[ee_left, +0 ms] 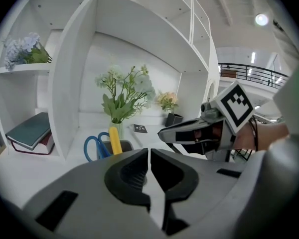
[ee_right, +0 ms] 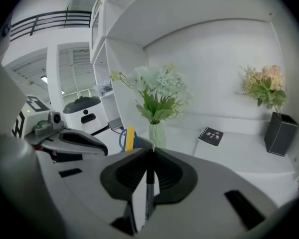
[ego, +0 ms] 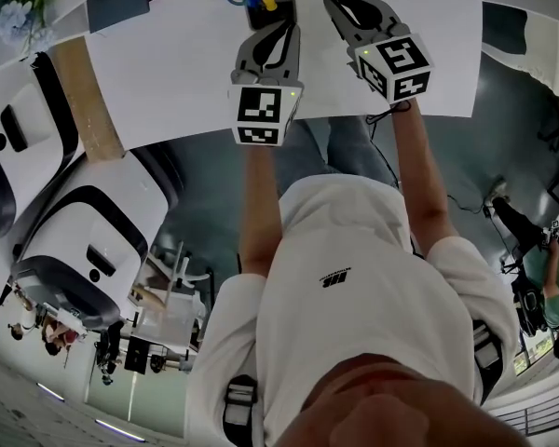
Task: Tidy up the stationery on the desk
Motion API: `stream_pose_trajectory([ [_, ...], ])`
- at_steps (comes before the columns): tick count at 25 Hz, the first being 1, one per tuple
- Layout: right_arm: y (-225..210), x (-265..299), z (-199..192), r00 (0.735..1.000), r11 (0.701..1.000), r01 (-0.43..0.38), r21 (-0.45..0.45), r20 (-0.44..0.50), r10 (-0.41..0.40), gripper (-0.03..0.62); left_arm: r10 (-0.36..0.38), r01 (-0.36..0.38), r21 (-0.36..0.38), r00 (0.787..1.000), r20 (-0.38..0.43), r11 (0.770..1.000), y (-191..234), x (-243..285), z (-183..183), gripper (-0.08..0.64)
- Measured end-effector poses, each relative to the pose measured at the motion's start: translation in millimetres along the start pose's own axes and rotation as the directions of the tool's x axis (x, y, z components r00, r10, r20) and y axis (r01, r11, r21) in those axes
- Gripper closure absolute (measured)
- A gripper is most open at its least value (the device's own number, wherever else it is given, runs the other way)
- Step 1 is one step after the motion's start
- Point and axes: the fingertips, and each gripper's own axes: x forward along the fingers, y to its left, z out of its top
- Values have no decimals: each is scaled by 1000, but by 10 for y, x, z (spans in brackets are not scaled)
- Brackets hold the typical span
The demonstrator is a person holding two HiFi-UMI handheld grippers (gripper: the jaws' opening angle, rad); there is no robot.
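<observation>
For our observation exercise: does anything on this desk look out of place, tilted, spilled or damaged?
Nothing stands out. The pen holder stands upright with blue scissors in it, the vase of flowers is upright, and the small notebook lies flat. The right gripper is shut on a dark pen.

Arms extend toward 12 o'clock. Left hand-held gripper [ee_left: 149,152] closed, empty; right hand-held gripper [ee_right: 150,153], at its 3 o'clock, pinches a pen [ee_right: 148,195].

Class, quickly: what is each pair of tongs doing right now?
Left tongs: closed, empty.
Right tongs: closed on a dark pen.
</observation>
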Motion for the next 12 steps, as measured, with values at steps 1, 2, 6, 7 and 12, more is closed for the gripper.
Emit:
stream_pose_trajectory([
  [1, 34, 17, 40, 1000, 1000, -10, 5, 12, 10, 561, 7, -7, -2, 1000, 3, 1000, 31, -24, 5, 560],
  [2, 67, 36, 75, 1000, 1000, -20, 10, 22, 20, 561, 14, -14, -4, 1000, 6, 1000, 63, -49, 9, 560],
  [6, 208, 119, 201, 997, 998, -62, 28, 57, 60, 563, 38, -38, -15, 999, 18, 999, 185, -149, 20, 560],
  [7, 244, 139, 232, 995, 997, -72, 30, 65, 70, 563, 44, -43, -19, 999, 21, 999, 214, -172, 20, 560],
  [12, 387, 266, 409, 987, 992, -119, 45, 113, 113, 563, 71, -70, -34, 997, 31, 997, 368, -265, 44, 560],
])
